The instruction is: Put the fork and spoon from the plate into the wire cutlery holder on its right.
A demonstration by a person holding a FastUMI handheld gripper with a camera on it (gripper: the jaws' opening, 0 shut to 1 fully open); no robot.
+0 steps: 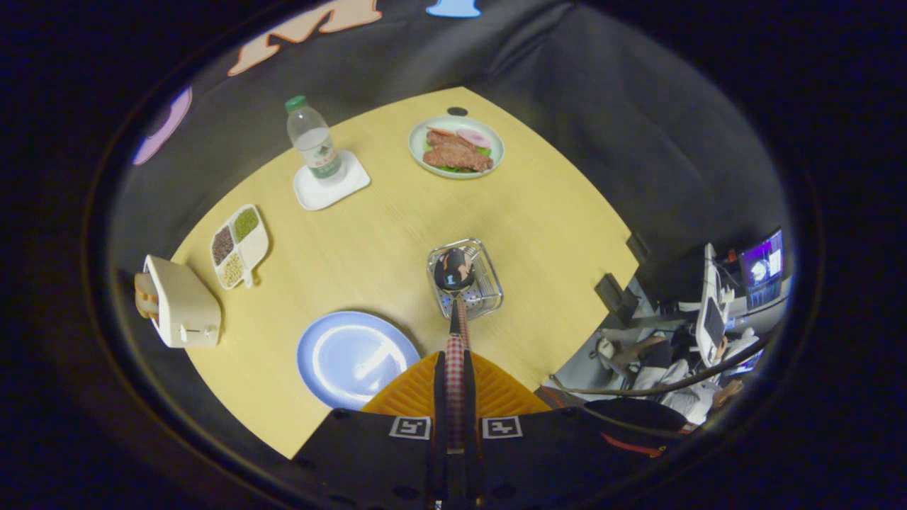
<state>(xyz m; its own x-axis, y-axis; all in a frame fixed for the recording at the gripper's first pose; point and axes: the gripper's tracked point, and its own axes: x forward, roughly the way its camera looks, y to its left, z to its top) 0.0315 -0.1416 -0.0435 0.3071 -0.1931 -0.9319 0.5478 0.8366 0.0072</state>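
My gripper [455, 365] is shut on the checked handle of a spoon [453, 270], both fingers pressed against it. The spoon points straight ahead, and its shiny bowl hangs over the wire cutlery holder [487, 301], a small square metal basket on the wooden table. I cannot tell whether the bowl touches the basket. A bit of metal shows beside the bowl inside the holder; what it is I cannot tell. The blue plate [354, 358] lies to the left of the holder, just ahead of my fingers, with nothing on it.
A white toaster [183, 304] and a divided dish of grains [238, 245] stand at the left. Farther off are a water bottle [314, 145] on a white coaster and a plate of meat [456, 147]. The table edge [567, 333] runs close on the right, with people and screens beyond.
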